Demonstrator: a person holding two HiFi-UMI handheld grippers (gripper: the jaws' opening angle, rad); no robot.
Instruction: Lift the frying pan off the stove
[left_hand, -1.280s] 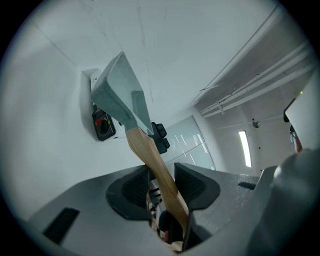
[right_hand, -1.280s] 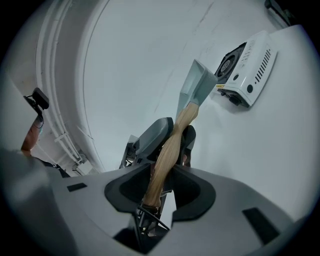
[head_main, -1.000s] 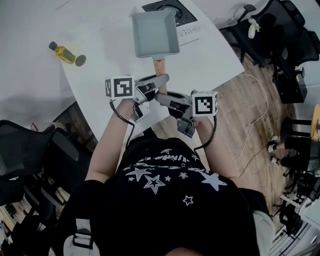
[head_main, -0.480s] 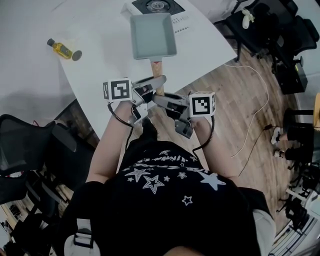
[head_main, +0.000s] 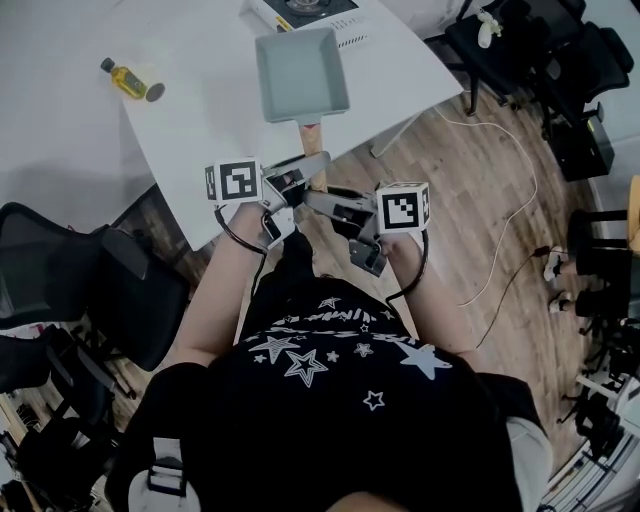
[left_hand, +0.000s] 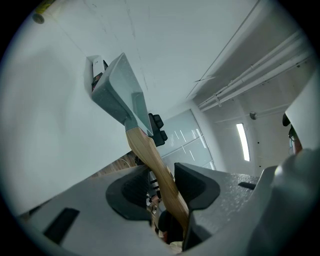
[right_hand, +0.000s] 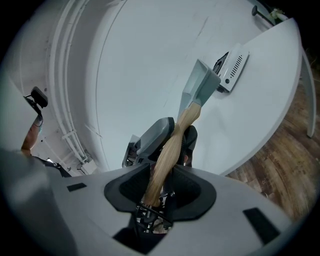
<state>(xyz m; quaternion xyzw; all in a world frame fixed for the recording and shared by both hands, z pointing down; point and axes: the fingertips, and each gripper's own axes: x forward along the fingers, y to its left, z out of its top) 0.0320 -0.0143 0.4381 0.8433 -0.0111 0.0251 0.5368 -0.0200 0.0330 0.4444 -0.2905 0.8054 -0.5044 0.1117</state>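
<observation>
We saw the pan (head_main: 301, 73), square, grey-blue and empty, held over the white table (head_main: 200, 140), just short of the stove (head_main: 340, 30). Its wooden handle (head_main: 313, 152) pointed back toward us. Only the gripper views showed the grip: the left gripper (left_hand: 164, 192) and the right gripper (right_hand: 161, 190) each clamped the handle between dark pads. Only the head view showed the two grippers meeting from opposite sides, and a yellow bottle (head_main: 127, 80) well off to the left.

Small yellow bottle (head_main: 126, 79) lying on white bench (head_main: 190, 150), dark disc (head_main: 155, 92) just beside it, possibly its cap. Black chairs (head_main: 70, 290) around, white cable (head_main: 530, 215) on wood floor (head_main: 470, 170).
</observation>
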